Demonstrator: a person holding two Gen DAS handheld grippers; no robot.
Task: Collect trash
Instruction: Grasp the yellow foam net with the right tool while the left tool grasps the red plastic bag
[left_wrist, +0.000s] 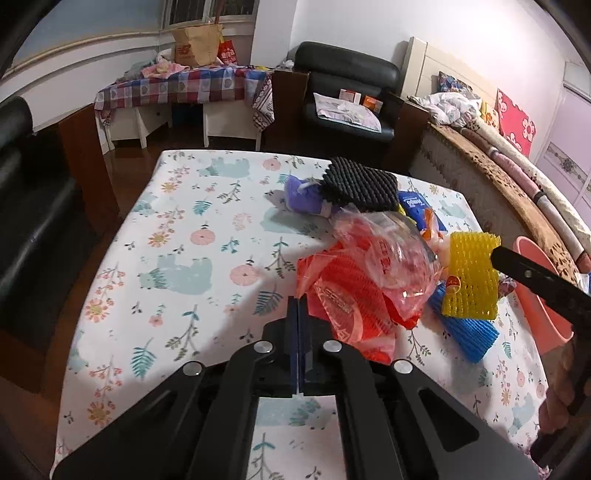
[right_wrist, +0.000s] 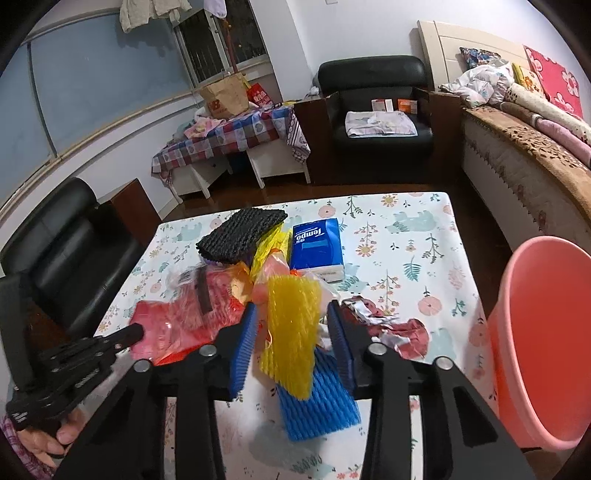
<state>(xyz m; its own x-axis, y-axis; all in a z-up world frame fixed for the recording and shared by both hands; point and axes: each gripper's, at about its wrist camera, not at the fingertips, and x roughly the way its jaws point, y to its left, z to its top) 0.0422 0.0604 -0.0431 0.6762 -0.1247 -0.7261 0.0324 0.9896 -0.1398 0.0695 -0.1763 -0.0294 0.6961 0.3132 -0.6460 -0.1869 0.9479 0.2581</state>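
Note:
A heap of trash lies on the floral table. My left gripper is shut, its tips pinching the edge of a red plastic bag, which also shows in the right wrist view. My right gripper is open, its blue pads on either side of a yellow foam net, which also shows in the left wrist view. A blue foam net lies under it. A black foam net, a blue Tempo tissue pack and crumpled wrappers lie around.
A pink bin stands at the table's right edge. A purple bag lies by the black net. Black armchairs, a checkered side table and a bed surround the table.

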